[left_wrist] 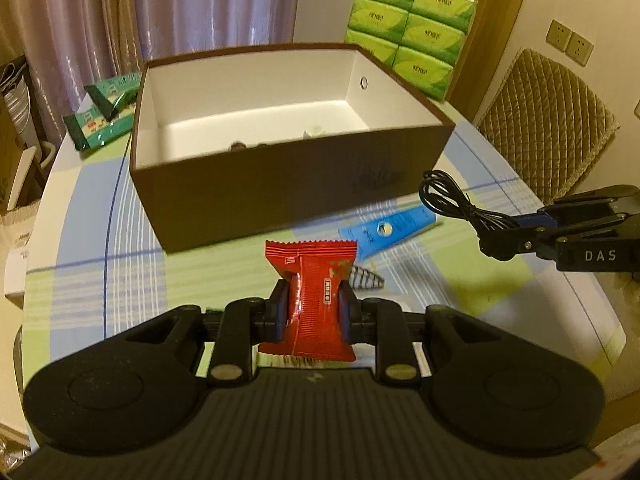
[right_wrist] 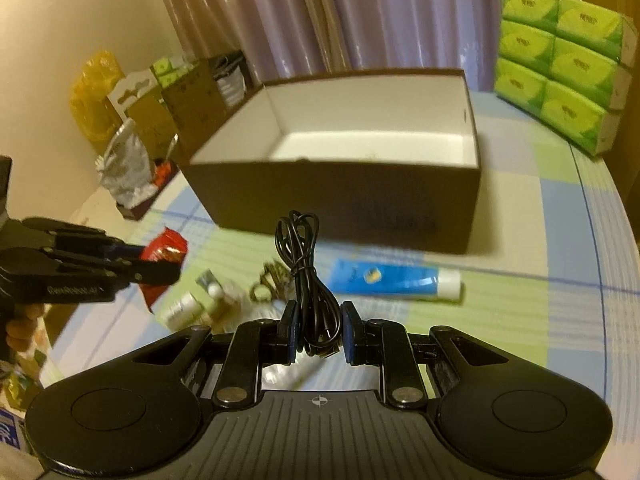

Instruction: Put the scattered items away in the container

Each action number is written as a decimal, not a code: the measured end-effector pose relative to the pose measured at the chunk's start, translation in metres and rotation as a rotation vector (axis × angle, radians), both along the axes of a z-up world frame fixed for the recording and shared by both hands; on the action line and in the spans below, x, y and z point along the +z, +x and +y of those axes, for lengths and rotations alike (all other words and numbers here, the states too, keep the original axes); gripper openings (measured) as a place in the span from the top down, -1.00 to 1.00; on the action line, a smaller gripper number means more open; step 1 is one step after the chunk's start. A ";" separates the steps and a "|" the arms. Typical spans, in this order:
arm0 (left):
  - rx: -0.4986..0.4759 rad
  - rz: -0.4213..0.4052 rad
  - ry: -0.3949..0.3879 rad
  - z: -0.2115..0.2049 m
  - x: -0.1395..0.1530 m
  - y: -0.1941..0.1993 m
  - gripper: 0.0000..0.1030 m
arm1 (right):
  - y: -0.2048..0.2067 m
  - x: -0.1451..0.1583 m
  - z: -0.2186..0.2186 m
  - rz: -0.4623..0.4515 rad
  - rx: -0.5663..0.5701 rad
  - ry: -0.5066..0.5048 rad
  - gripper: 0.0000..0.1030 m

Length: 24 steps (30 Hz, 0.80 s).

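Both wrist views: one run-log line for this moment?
left gripper: shut on red foil snack packet | right gripper: shut on coiled black cable | brown cardboard box: open

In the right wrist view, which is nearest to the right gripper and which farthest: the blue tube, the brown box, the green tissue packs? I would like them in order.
From the right gripper:
1. Blue tube, lying on the table just ahead, slightly right.
2. Brown box, open, behind the tube.
3. Green tissue packs, stacked at the far right, beyond the box.
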<state>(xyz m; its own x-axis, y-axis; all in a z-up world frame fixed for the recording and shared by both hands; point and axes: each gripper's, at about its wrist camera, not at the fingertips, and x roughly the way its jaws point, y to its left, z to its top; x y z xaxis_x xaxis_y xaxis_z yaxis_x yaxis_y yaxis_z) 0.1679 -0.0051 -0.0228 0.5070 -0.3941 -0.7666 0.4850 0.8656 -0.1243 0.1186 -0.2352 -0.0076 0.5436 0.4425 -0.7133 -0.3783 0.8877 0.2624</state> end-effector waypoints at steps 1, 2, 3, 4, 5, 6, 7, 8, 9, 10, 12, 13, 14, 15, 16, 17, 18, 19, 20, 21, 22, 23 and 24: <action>-0.001 -0.005 -0.003 0.000 0.001 0.003 0.60 | 0.003 0.002 0.001 -0.005 0.000 0.007 0.64; -0.001 -0.011 -0.003 0.001 0.003 0.007 0.60 | 0.006 0.005 0.002 -0.011 0.000 0.012 0.64; -0.001 -0.019 -0.002 0.001 0.005 0.011 0.60 | 0.009 0.007 0.003 -0.018 0.001 0.015 0.64; -0.001 -0.024 -0.002 0.000 0.007 0.014 0.60 | 0.013 0.010 0.004 -0.025 0.002 0.018 0.64; -0.001 -0.030 -0.004 0.001 0.009 0.018 0.60 | 0.016 0.012 0.006 -0.031 0.004 0.020 0.64; -0.001 -0.035 -0.007 0.001 0.010 0.024 0.60 | 0.020 0.014 0.007 -0.039 0.006 0.021 0.64; -0.001 -0.040 -0.008 0.001 0.012 0.028 0.60 | 0.025 0.017 0.008 -0.048 0.008 0.020 0.64; -0.002 -0.046 -0.009 0.001 0.014 0.034 0.60 | 0.030 0.020 0.010 -0.057 0.010 0.018 0.64; -0.002 -0.055 -0.008 0.001 0.016 0.040 0.60 | 0.034 0.022 0.011 -0.066 0.012 0.017 0.64; -0.002 -0.063 -0.008 0.001 0.019 0.046 0.60 | 0.039 0.024 0.012 -0.076 0.014 0.015 0.64; -0.003 -0.075 -0.011 0.000 0.023 0.059 0.60 | 0.052 0.029 0.013 -0.091 0.016 0.010 0.64; -0.004 -0.081 -0.011 0.000 0.025 0.065 0.60 | 0.059 0.032 0.014 -0.097 0.014 0.009 0.64; -0.007 -0.088 -0.011 -0.001 0.028 0.072 0.60 | 0.065 0.033 0.015 -0.102 0.013 0.009 0.64; -0.010 -0.096 -0.010 -0.002 0.030 0.079 0.60 | 0.072 0.035 0.015 -0.105 0.010 0.010 0.64; -0.012 -0.103 -0.008 -0.004 0.033 0.087 0.60 | 0.079 0.036 0.015 -0.105 0.006 0.012 0.64; -0.014 -0.108 -0.007 -0.005 0.035 0.094 0.60 | 0.086 0.036 0.016 -0.103 0.002 0.015 0.64; -0.016 -0.111 -0.008 -0.006 0.036 0.101 0.60 | 0.094 0.036 0.016 -0.100 -0.001 0.019 0.64; -0.017 -0.111 -0.010 -0.007 0.037 0.109 0.60 | 0.102 0.036 0.017 -0.096 -0.005 0.022 0.64; -0.015 -0.108 -0.010 -0.009 0.038 0.117 0.60 | 0.108 0.036 0.017 -0.093 -0.008 0.022 0.64; -0.014 -0.106 -0.009 -0.011 0.038 0.125 0.60 | 0.115 0.036 0.018 -0.090 -0.010 0.019 0.64; -0.013 -0.104 -0.009 -0.012 0.038 0.132 0.60 | 0.122 0.035 0.020 -0.088 -0.011 0.014 0.64; -0.011 -0.100 -0.010 -0.013 0.038 0.140 0.60 | 0.128 0.034 0.021 -0.087 -0.013 0.009 0.64; -0.009 -0.095 -0.012 -0.015 0.038 0.148 0.60 | 0.134 0.033 0.022 -0.084 -0.014 0.002 0.64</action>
